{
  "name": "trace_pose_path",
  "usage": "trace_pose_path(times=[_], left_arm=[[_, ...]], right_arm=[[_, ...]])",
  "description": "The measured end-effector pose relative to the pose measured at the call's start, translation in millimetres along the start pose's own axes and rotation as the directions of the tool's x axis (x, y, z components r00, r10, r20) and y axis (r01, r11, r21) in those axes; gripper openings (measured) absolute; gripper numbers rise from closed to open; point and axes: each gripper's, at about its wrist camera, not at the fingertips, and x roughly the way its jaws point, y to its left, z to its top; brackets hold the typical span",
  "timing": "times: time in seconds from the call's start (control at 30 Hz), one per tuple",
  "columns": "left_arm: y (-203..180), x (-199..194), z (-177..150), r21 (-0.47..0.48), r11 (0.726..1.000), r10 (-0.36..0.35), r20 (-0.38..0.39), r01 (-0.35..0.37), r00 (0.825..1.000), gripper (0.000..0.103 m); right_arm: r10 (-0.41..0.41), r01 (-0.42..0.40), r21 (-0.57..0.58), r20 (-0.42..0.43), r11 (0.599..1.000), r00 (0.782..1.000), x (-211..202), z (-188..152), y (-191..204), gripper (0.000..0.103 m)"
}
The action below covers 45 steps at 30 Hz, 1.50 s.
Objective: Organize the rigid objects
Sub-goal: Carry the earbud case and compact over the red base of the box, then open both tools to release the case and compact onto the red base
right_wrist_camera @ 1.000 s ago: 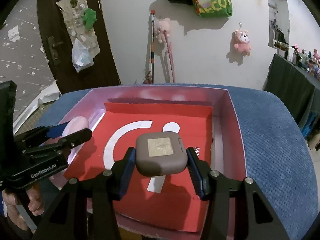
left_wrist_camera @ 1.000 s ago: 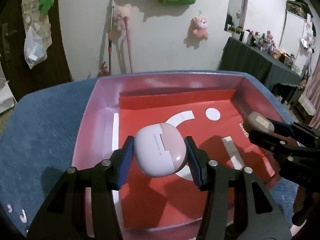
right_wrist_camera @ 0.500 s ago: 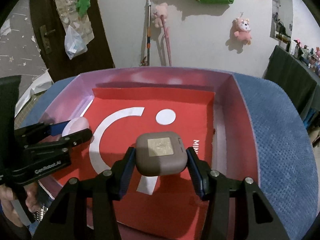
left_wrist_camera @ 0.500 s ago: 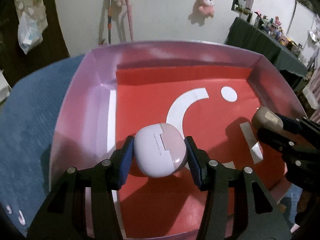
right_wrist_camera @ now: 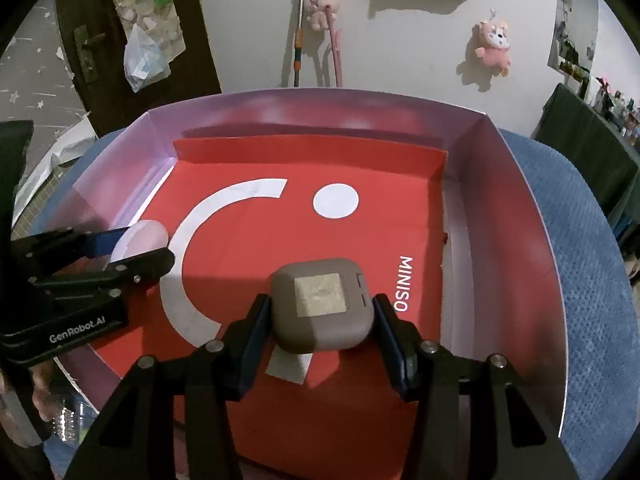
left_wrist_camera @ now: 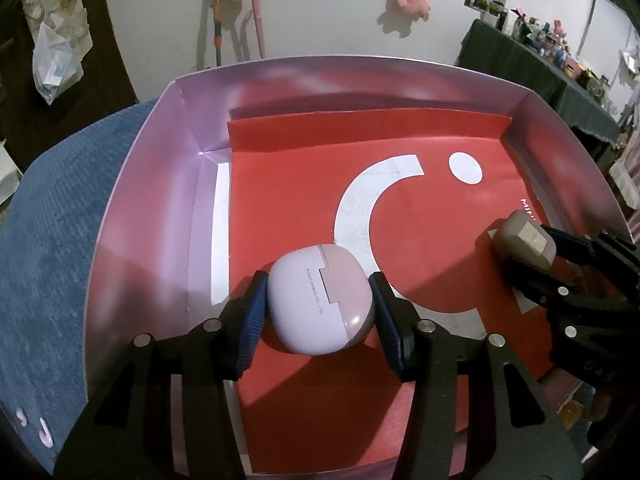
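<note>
A: Status? Both loaded?
B: Yes. left gripper (left_wrist_camera: 318, 312) clamps the lilac-pink earbud case (left_wrist_camera: 320, 298) between its blue pads; right gripper (right_wrist_camera: 320, 316) clamps the taupe earbud case (right_wrist_camera: 322, 310). Both sit low inside the pink box (left_wrist_camera: 152, 184), over its red liner (left_wrist_camera: 288, 184).
A: Anything placed yet?
B: No. Liner is bare apart from its printed logo. Can't tell if either case touches the floor. Release is what's left, I'd say.
A: Surroundings?
B: Box sits on a blue textured cushion (right_wrist_camera: 580, 264). White wall behind, pink plush toy (right_wrist_camera: 494, 42) hung on it, mop handle (right_wrist_camera: 300, 28) leaning, dark door (right_wrist_camera: 68, 40) at left, cluttered shelf far right.
</note>
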Motion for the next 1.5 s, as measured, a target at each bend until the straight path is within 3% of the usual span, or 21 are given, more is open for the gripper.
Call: trace_pose_path(times=[0.67,0.83,1.03,1.5], left_arm=[[-2.6,-2.6,1.3,-0.005,1.000,0.020,0.004,-0.020,1.000,0.049],[-3.3,-10.9,-0.6,-0.005,1.000,0.025,0.044,-0.025,0.999,0.049],[-3.2,-19.3,-0.9,-0.021,0.998,-0.050,0.063,0.051,0.997,0.069],[-13.0,-57.3,-14.5,0.022,1.000,0.001,0.163,-0.004,0.987,0.093]], right_arm=[[0.007,-0.007,-0.003,0.020,1.000,1.000,-1.4,-2.1,-1.8,0.055],[0.019,-0.018,-0.007,0.024,1.000,1.000,-4.4,-3.2,-0.5,0.054],[0.022,-0.021,-0.018,0.046,1.000,0.999,-14.4,-4.2,1.8,0.057],[0.053,-0.047,-0.048,0.125,0.998,0.991,-57.9,-15.0,8.2,0.071]])
